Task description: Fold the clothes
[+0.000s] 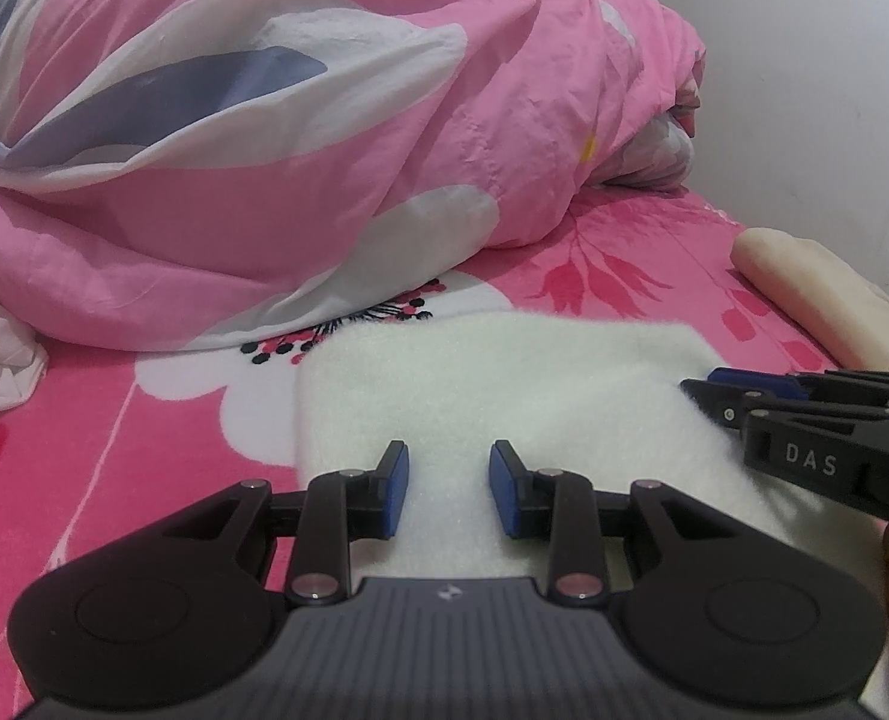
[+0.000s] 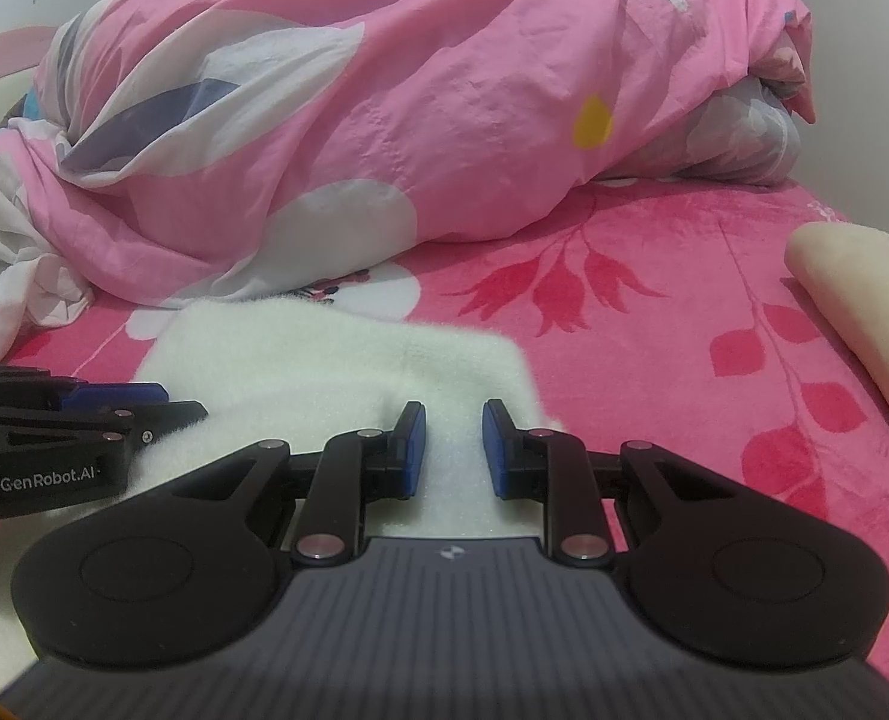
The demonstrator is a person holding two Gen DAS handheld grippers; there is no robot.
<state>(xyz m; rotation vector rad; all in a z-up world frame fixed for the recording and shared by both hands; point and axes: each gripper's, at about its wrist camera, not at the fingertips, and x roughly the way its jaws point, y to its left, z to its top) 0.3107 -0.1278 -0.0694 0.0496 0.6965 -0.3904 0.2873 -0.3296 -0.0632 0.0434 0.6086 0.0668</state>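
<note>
A white fleece garment (image 1: 504,384) lies folded on the pink floral bed sheet (image 1: 114,450). My left gripper (image 1: 449,483) hovers low over its near part. The blue pads stand apart and the fleece shows flat in the gap, with neither pad pressing it. From the right my right gripper (image 1: 699,384) reaches onto the garment's right edge. In the right wrist view the garment (image 2: 324,354) lies left of centre. The right gripper (image 2: 454,444) has a narrow gap filled by a bunched ridge of fleece. The left gripper (image 2: 183,399) rests on the cloth at the left.
A crumpled pink flowered duvet (image 1: 324,138) fills the back of the bed. A folded cream cloth (image 1: 822,300) lies at the right edge by the white wall (image 1: 804,90). A crumpled white cloth (image 1: 0,360) sits at the far left.
</note>
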